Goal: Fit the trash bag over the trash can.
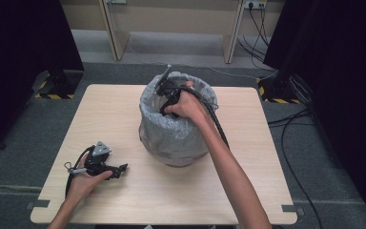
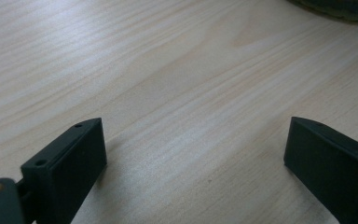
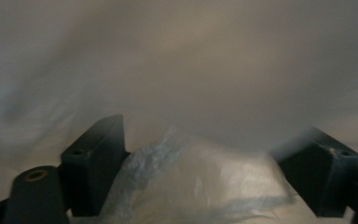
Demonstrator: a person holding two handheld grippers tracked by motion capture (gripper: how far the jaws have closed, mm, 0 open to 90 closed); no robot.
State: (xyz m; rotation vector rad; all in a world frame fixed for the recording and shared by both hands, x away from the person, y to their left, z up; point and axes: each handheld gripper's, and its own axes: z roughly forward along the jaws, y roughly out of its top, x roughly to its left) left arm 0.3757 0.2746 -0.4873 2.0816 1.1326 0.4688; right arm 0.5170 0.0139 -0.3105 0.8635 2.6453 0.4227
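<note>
I see the pale wooden tabletop (image 1: 124,114) carrying a bin (image 1: 171,143) lined with a grey plastic bag (image 1: 155,126), standing near its middle. My right gripper (image 1: 167,93) reaches down inside the bin, jaws apart with a fold of the bag (image 3: 191,182) between them. My left gripper (image 1: 106,167) rests near the front left edge, jaws wide apart over bare wood.

Lined bin (image 1: 174,129) blocks mid-table (image 1: 124,105); bare wood all around.
</note>
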